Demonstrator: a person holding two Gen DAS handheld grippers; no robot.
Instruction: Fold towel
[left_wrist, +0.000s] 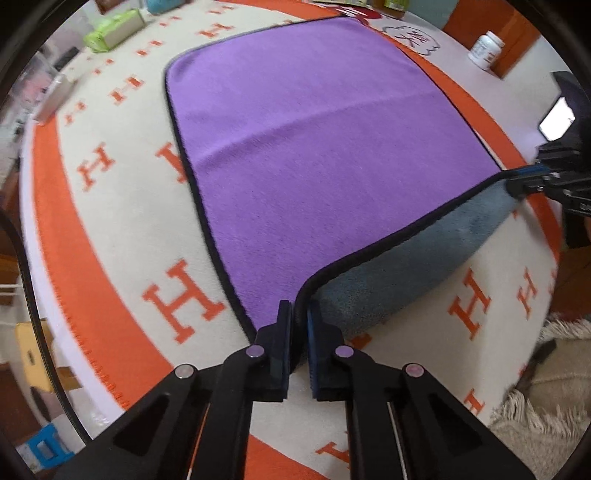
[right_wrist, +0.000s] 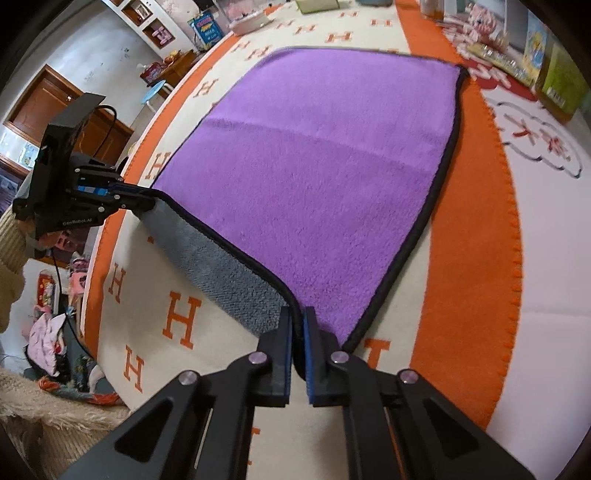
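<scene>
A purple towel (left_wrist: 314, 147) with a black hem and a grey underside lies spread on an orange and cream cloth with H letters. My left gripper (left_wrist: 300, 314) is shut on the towel's near left corner and lifts it off the cloth. My right gripper (right_wrist: 298, 317) is shut on the towel's (right_wrist: 325, 177) near right corner. The near edge hangs raised between the two, showing the grey underside (left_wrist: 406, 258). The right gripper shows in the left wrist view (left_wrist: 517, 181), and the left gripper shows in the right wrist view (right_wrist: 140, 199). The towel's far half lies flat.
A green pack (left_wrist: 114, 29) and a clear box (left_wrist: 44, 92) stand at the far left of the table. A white jar (left_wrist: 485, 50) and a lit phone (left_wrist: 556, 120) lie at the far right. Boxes and packets (right_wrist: 524, 55) line the far right edge. A shaggy beige rug (left_wrist: 546, 406) lies below.
</scene>
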